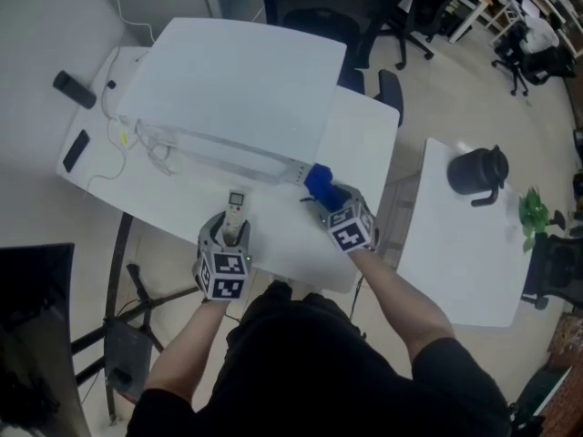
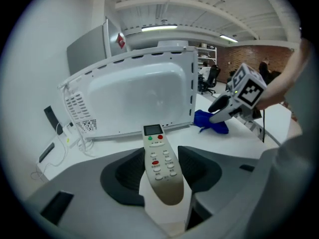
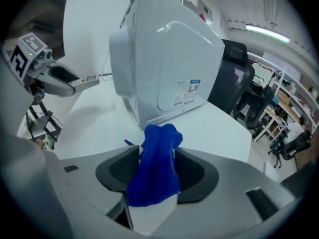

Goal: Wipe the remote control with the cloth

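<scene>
White remote (image 2: pixel 160 169) between left tongs (image 2: pixel 162 159)

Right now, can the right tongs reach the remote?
Probably yes. The remote sits in the left tongs, and nothing stands between it and the right tongs, which have the cloth between them.

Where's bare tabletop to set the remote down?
Bare: the front strip of the table, between the white appliance and the near edge; also the side table on the near side of the black jug. Crowded: the left end, with cables and black devices.
</scene>
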`<state>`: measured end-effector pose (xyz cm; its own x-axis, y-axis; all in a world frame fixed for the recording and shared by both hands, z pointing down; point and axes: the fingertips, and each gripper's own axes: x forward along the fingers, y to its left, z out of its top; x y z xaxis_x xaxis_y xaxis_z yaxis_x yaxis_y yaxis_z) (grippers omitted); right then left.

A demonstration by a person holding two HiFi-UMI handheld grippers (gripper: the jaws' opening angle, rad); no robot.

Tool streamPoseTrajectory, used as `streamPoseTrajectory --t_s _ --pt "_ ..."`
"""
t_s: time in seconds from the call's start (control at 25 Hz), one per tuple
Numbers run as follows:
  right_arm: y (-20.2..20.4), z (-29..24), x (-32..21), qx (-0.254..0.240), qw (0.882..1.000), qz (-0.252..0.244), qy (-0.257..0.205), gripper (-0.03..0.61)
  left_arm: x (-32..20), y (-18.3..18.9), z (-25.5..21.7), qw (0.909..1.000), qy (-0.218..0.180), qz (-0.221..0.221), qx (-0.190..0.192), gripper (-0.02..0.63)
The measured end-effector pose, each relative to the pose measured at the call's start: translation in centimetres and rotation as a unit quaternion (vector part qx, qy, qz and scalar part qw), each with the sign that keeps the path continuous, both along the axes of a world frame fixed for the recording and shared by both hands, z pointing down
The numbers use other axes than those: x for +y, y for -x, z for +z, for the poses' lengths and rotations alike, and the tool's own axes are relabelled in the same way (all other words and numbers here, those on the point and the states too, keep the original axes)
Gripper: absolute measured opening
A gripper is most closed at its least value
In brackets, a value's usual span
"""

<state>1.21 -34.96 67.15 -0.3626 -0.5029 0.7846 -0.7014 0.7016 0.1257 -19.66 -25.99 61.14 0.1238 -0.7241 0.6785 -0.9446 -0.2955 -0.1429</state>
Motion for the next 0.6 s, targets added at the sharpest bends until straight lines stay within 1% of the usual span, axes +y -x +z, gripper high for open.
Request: streamPoseTrajectory --t_s 0.16,0.28,0.32,0.36,0.44,0.52,0.6 --pt "0.8 0.9 -1.1 0.02 1.0 -0.015 0.005 0.239 0.8 -2.7 -1.2 0.9977 -0.016 0.058 -0.03 0.219" --pt "0.8 2.6 -1.0 0.016 0.999 -0.016 0.027 0.238 1.0 -4.2 -1.8 0.9944 -0.023 0.092 -0.047 0.218" --pt "0.7 2.8 -0.9 0.014 0.999 -0.014 0.031 0.23 1.1 -4.6 -1.9 0.9933 -0.025 0.101 -0.051 0.218" --pt "0.6 2.7 -0.9 0.013 0.999 -0.012 0.032 0.19 1.1 -5.0 -2.0 0.9922 -0.026 0.109 -0.055 0.218" --pt "0.4 2.0 -0.7 0.008 0.999 -0.008 0.031 0.152 1.1 -5.5 -2.4 0.9904 -0.03 0.121 -0.06 0.218" --pt "0.1 0.7 -0.1 -0.008 1.0 -0.005 0.029 0.141 1.2 -6.0 -2.9 0.989 -0.036 0.129 -0.064 0.218" --pt "-0.2 -1.4 0.9 -0.035 0.999 -0.006 0.017 0.138 1.3 -6.4 -3.3 0.988 -0.04 0.134 -0.067 0.218"
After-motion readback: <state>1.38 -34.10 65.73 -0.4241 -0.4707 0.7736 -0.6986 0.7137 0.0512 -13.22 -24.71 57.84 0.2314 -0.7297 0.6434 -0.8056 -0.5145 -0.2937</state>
